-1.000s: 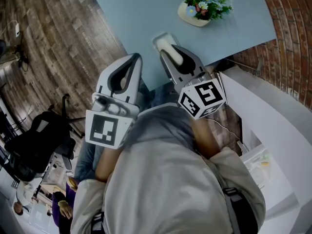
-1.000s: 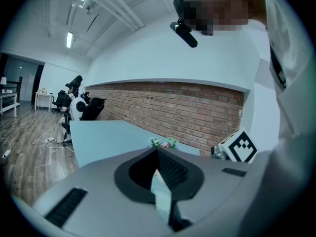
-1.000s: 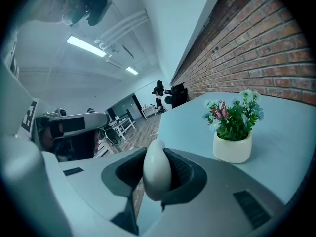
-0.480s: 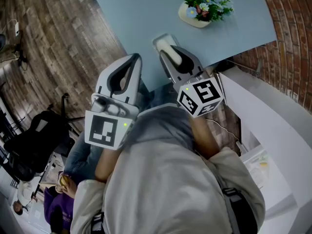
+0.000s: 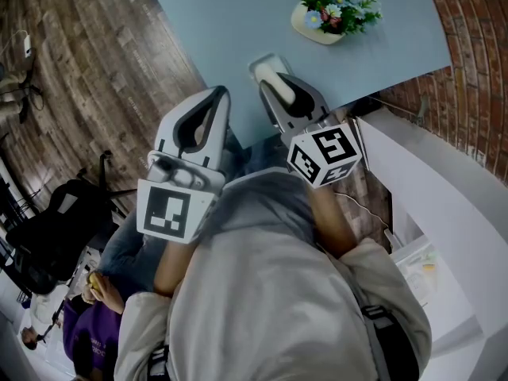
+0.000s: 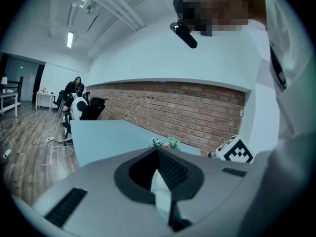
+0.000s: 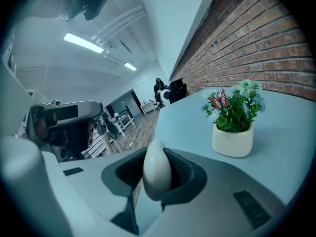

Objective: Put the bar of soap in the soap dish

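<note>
Holds left tool (image 5: pixel 221 95) and right tool (image 5: pixel 265 67) side by side ahead of the chest, both tipped a little downward. Grips the bar of soap (image 7: pixel 157 173) on edge between the right jaws; has the left jaws closed together, empty.

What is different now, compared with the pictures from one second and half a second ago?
Nothing was grasped or released. In the background, a person in purple shifted slightly. The right hand-held gripper stays closed on the bar of soap, the left hand-held gripper stays shut and empty, and the flower pot stands where it did.
</note>
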`<state>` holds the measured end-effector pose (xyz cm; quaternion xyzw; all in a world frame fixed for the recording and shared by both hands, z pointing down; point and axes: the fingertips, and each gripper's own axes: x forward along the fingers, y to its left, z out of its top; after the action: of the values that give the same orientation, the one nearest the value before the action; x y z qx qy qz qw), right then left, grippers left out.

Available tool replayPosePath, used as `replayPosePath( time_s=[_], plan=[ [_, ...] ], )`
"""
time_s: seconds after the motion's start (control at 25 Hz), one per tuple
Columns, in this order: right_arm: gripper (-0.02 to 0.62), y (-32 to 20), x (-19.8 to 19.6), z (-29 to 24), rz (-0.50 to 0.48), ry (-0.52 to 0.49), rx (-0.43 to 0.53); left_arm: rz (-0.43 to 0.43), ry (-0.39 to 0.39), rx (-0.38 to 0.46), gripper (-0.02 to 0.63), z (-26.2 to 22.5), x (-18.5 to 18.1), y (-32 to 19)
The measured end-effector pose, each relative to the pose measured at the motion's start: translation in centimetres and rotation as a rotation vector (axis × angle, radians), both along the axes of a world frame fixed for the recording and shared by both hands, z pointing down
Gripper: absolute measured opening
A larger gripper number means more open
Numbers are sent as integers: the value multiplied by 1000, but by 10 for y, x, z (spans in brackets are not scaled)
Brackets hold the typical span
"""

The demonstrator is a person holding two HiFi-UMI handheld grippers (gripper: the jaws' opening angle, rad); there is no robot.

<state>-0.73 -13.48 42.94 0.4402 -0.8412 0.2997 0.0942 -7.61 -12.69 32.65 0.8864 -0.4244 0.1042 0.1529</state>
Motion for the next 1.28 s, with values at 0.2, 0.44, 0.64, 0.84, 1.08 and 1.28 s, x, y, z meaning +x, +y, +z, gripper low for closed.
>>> replayPosePath(
  time_s=[0.2, 0.44, 0.64, 0.84, 1.08, 1.28],
  plan=[
    [114, -1, 0, 2, -1, 4, -5, 3, -2, 1, 3, 0, 0, 0],
    [114, -1, 0, 9, -4, 5, -15, -1, -3, 1, 3, 1, 0, -1],
    [114, -1, 0, 13, -5, 9, -23, -3, -4, 1, 3, 1, 0, -2],
    [114, -2, 1, 16, -6, 13, -30, -4, -5, -8, 3, 3, 0, -2],
    [114, -3, 3, 26, -4, 17, -47, -13, 0, -7, 3, 3, 1, -3],
    [114, -5, 3, 34, -2, 23, -58, -17, 0, 0, 3, 0, 2, -6]
  ],
)
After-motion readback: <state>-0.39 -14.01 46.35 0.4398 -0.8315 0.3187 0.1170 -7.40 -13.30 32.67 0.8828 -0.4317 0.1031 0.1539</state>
